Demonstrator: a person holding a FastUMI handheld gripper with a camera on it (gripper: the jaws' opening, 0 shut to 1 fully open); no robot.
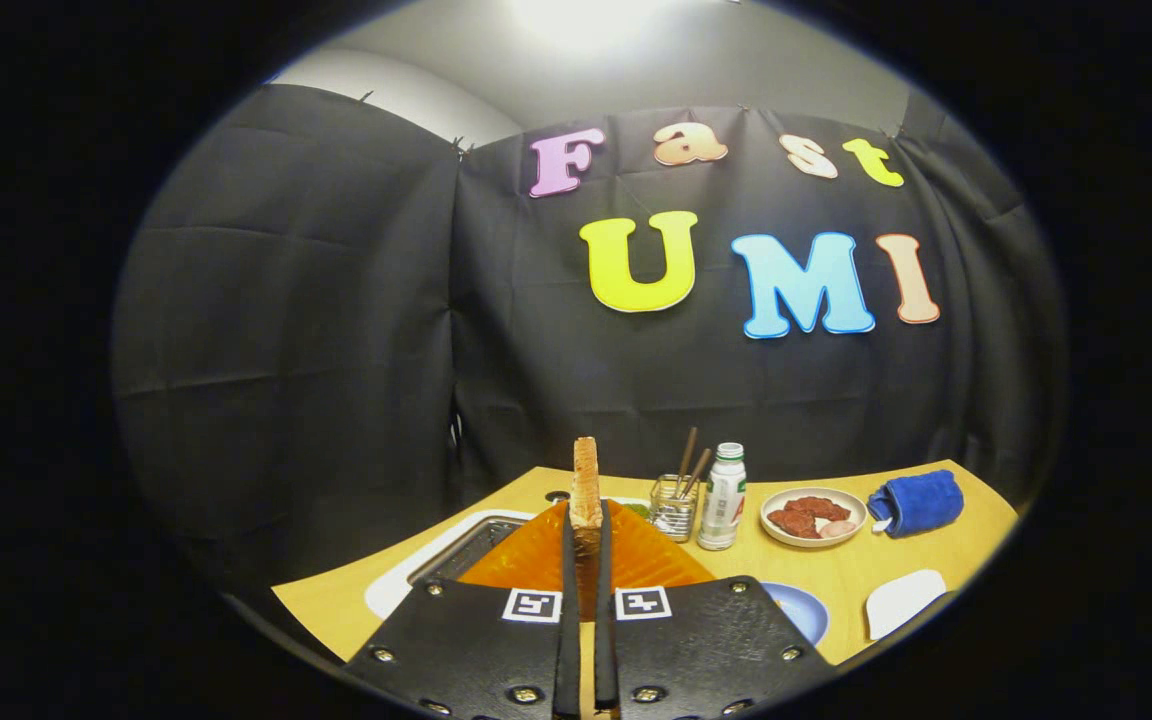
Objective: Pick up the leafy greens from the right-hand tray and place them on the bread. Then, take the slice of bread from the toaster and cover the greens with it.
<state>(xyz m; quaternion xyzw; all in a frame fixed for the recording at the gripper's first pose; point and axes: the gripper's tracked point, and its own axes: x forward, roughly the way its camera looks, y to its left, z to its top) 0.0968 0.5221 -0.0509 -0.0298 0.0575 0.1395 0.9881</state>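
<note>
We carry the toast upright in the claw.

Our claw [586, 530] is clamped on the slice of bread [586, 480], edge-on and lifted above the surface [836, 570], likely so it can be laid flat over the greens. A bottle [723, 497] and a plate [814, 517] sit beyond.

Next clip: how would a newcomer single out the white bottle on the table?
Start at the yellow table below the black cloth wall. Beyond the hand-held gripper, shut on a bread slice, stands the white bottle, between a wire holder of sticks and a plate of meat. It alone is tall, white, green-capped.
</note>
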